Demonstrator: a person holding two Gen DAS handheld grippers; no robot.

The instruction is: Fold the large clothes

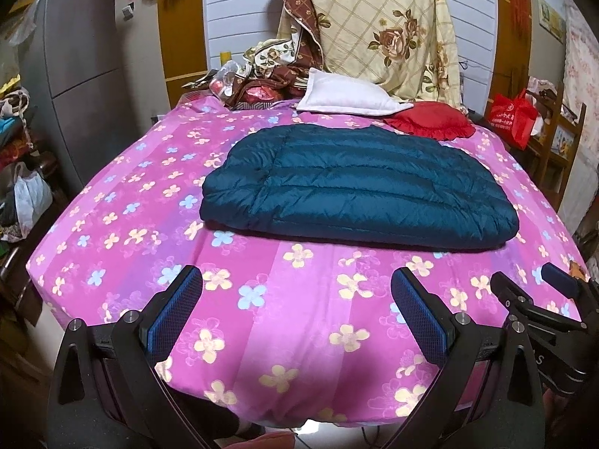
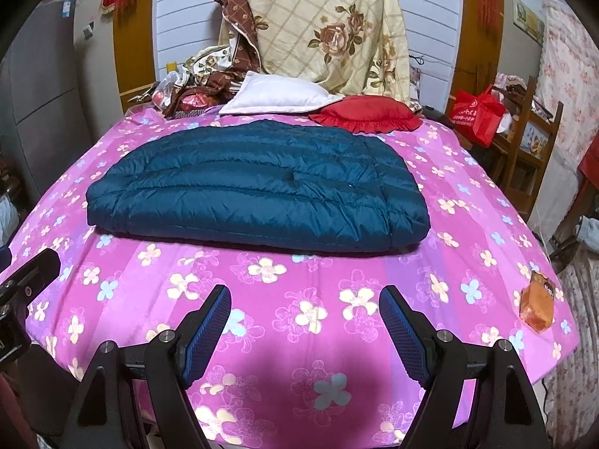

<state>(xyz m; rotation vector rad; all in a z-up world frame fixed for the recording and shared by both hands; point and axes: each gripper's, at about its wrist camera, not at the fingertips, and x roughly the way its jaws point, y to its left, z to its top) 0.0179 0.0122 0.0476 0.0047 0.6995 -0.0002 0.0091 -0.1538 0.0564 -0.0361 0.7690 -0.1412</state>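
A dark teal quilted jacket [image 1: 355, 191] lies on the bed [image 1: 112, 247], already doubled into a thick flat slab with its layered edge toward the cameras. In the left wrist view it sits at about 12 o'clock from the left gripper [image 1: 295, 299]; in the right wrist view it sits at 11 o'clock from the right gripper [image 2: 303, 318]. Both grippers hang over the near part of the pink flowered sheet, well apart from the jacket, with their jaws spread wide and nothing between the blue pads. The right gripper also shows at 3 o'clock in the left view.

Beyond the jacket, at 12 o'clock, rest a white pillow [image 1: 348, 93] and a red cushion [image 1: 430, 119], the cushion close to the jacket's far edge. An orange packet [image 2: 539, 303] lies on the sheet at 3 o'clock in the right view.

Judging by the neat slab and the empty grippers, the fold looks nearly or fully done; the step in hand seems to be a pause between folds. If one more fold is wanted, the next move calls for both grippers to reach forward, pinch all layers at the near corners, and carry them over evenly so the slippery padded fabric does not slide apart.
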